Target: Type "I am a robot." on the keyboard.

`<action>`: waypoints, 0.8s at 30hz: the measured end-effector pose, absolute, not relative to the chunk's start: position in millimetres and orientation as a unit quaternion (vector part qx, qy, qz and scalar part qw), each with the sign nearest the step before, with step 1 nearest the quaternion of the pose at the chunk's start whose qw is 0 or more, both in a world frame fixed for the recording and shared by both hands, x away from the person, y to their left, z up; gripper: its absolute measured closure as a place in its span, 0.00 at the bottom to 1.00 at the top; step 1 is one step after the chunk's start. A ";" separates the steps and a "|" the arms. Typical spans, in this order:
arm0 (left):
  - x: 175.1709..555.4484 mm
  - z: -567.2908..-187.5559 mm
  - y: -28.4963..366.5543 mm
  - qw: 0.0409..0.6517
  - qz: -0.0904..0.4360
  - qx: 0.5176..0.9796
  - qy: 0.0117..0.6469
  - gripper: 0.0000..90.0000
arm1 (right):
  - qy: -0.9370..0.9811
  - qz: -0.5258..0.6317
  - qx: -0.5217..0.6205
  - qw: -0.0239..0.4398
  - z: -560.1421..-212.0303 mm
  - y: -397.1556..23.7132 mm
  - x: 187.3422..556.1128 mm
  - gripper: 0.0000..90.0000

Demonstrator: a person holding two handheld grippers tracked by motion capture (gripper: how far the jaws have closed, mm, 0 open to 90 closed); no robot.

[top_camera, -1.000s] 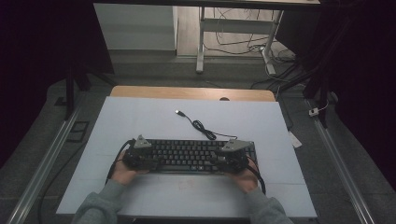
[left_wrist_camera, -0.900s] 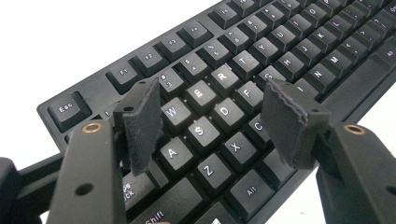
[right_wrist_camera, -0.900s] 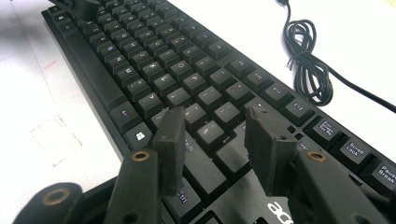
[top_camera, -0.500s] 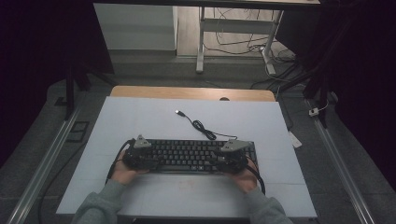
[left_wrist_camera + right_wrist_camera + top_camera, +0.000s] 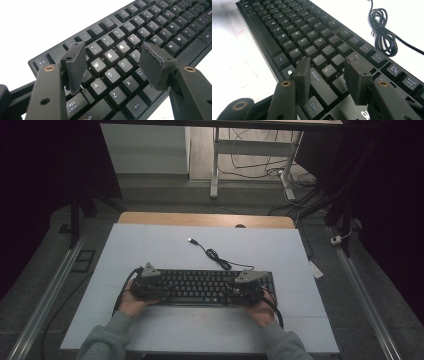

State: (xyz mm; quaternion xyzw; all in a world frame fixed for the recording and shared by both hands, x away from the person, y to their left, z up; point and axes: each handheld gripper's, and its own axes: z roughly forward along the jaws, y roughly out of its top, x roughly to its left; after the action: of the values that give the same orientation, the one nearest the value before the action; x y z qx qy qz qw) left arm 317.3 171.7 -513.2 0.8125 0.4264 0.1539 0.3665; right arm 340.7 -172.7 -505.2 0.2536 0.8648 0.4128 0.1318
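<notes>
The black keyboard (image 5: 207, 287) lies flat on the white worktop (image 5: 150, 245), near its front edge, long side facing me. My left tongs (image 5: 117, 65) hover over its left end, jaws apart above the W, E, S and D keys, gripping nothing. My right tongs (image 5: 325, 80) hover over its right end, jaws apart above the Shift key, also empty. The keyboard's coiled cable (image 5: 215, 255) lies just behind it.
</notes>
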 end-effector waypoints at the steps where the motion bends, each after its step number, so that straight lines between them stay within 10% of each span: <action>1: 317.4 -512.9 171.7 0.367 0.154 0.812 0.426 0.43 | 0.865 0.413 0.254 0.132 -505.2 -172.7 340.7 0.63; 14: 323.8 -511.2 171.9 0.377 0.160 0.802 0.435 0.45 | 0.865 0.412 0.254 0.133 -505.0 -172.7 340.6 0.63; 24: 334.6 -512.8 156.0 0.386 0.155 0.806 0.421 0.69 | 0.865 0.411 0.255 0.133 -505.3 -172.7 340.9 0.63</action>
State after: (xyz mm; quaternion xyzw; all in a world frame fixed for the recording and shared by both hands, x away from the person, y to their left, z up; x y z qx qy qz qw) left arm 334.6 156.0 -512.8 0.8063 0.4208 0.1549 0.3857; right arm 340.9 -172.7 -505.3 0.2552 0.8648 0.4114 0.1330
